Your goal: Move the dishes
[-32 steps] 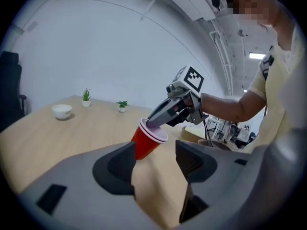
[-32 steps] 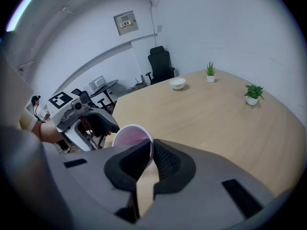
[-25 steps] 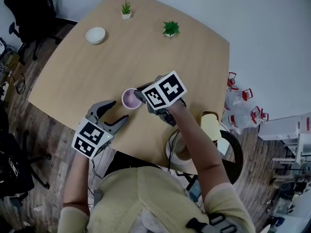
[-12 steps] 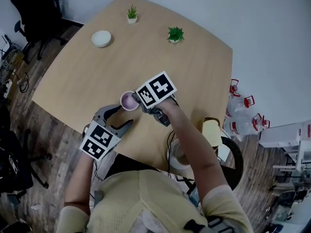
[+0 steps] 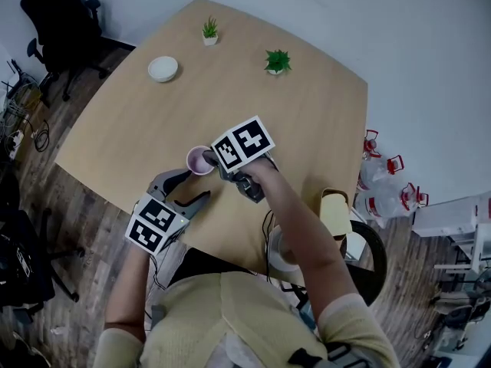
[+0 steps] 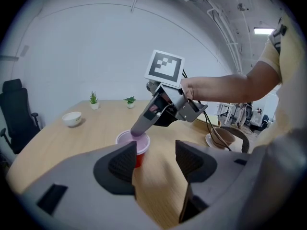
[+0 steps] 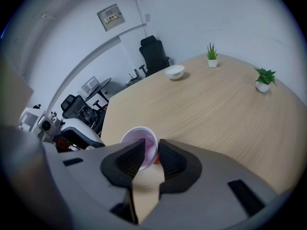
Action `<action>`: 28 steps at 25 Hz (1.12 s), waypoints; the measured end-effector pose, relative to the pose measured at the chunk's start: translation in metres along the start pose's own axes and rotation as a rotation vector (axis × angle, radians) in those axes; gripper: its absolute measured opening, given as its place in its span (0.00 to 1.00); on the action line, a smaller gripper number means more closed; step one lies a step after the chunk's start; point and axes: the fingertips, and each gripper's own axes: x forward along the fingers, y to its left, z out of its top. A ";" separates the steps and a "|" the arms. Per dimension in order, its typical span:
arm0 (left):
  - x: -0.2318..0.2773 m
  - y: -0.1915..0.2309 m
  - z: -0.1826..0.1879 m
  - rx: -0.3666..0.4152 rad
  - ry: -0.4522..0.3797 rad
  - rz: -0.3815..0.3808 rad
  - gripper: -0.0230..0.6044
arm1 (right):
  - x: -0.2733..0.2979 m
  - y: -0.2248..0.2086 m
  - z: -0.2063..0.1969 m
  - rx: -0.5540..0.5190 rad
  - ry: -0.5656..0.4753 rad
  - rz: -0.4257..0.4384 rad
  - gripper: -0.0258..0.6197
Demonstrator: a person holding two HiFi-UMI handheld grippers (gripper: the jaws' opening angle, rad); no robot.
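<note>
Cup (image 5: 199,160), lilac inside, red outside: upright on the table (image 5: 307,121), near the edge closest to the person, base flat on the wood. It is well apart from the white bowl (image 5: 163,69), which sits towards the far left edge. My guess is that the cup is being set down here as its new spot.

Right gripper (image 5: 212,159): comes at the cup steeply from above, one jaw inside the rim and the other outside, so the thin wall stands between them. A rim pinch suits a light, thin-walled cup. The jaws have just been opening. The right gripper view shows them part-way apart, and the pads look clear of the wall. That reads as a release, with nothing carried.

Left gripper (image 5: 190,186): low by the near table edge, just beside the cup on the person's side. Its jaws are wide apart with only bare wood between them, the cup sits beyond the tips, and it touches nothing. It seems to be waiting its turn.

Two small potted plants (image 5: 277,60) at the far side, not involved
</note>
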 end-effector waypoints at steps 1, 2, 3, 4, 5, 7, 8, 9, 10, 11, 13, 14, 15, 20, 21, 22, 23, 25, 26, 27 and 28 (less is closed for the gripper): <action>-0.001 0.000 0.001 -0.002 -0.004 0.002 0.45 | -0.002 -0.001 0.001 -0.004 -0.009 -0.010 0.20; -0.002 0.000 0.002 -0.002 -0.006 0.004 0.45 | -0.004 -0.001 0.002 -0.006 -0.021 -0.019 0.20; -0.002 0.000 0.003 -0.001 -0.008 0.005 0.45 | -0.006 -0.002 0.004 -0.007 -0.033 -0.027 0.21; -0.003 0.000 0.004 0.000 -0.009 0.005 0.45 | -0.009 -0.003 0.006 -0.008 -0.046 -0.036 0.21; -0.004 0.001 0.004 0.000 -0.010 0.006 0.45 | -0.012 -0.004 0.008 -0.008 -0.060 -0.045 0.21; -0.006 0.001 0.006 0.002 -0.015 0.007 0.45 | -0.020 -0.005 0.012 -0.005 -0.094 -0.060 0.21; -0.008 0.000 0.008 0.003 -0.020 0.008 0.45 | -0.025 -0.005 0.014 -0.001 -0.114 -0.064 0.21; -0.010 -0.001 0.011 0.005 -0.027 0.010 0.45 | -0.032 -0.004 0.015 0.002 -0.137 -0.064 0.21; -0.012 -0.002 0.014 0.007 -0.037 0.011 0.45 | -0.039 -0.002 0.017 0.002 -0.164 -0.062 0.21; -0.014 -0.003 0.018 0.009 -0.050 0.013 0.45 | -0.049 0.002 0.019 -0.004 -0.197 -0.058 0.21; -0.019 -0.006 0.027 0.008 -0.084 0.020 0.45 | -0.071 0.011 0.023 -0.035 -0.278 -0.048 0.20; -0.020 -0.007 0.032 0.006 -0.100 0.021 0.45 | -0.083 0.016 0.025 -0.052 -0.320 -0.043 0.20; -0.021 -0.008 0.038 0.003 -0.112 0.017 0.45 | -0.097 0.021 0.026 -0.065 -0.361 -0.038 0.19; -0.017 -0.029 0.063 -0.004 -0.147 -0.059 0.45 | -0.167 0.037 0.014 -0.121 -0.582 -0.066 0.16; -0.015 -0.035 0.068 0.001 -0.154 -0.074 0.45 | -0.182 0.038 0.009 -0.123 -0.632 -0.079 0.15; -0.012 -0.041 0.073 0.008 -0.161 -0.090 0.45 | -0.197 0.038 0.004 -0.117 -0.682 -0.094 0.14; -0.009 -0.047 0.078 0.014 -0.166 -0.107 0.45 | -0.211 0.038 -0.002 -0.108 -0.728 -0.113 0.12; -0.001 -0.060 0.085 0.028 -0.170 -0.147 0.45 | -0.236 0.037 -0.016 -0.098 -0.810 -0.158 0.09; 0.002 -0.067 0.087 0.038 -0.169 -0.169 0.45 | -0.248 0.037 -0.024 -0.098 -0.845 -0.178 0.08; 0.005 -0.074 0.089 0.049 -0.166 -0.192 0.45 | -0.258 0.038 -0.034 -0.093 -0.871 -0.194 0.07; 0.008 -0.082 0.091 0.061 -0.163 -0.215 0.45 | -0.266 0.037 -0.045 -0.080 -0.887 -0.206 0.06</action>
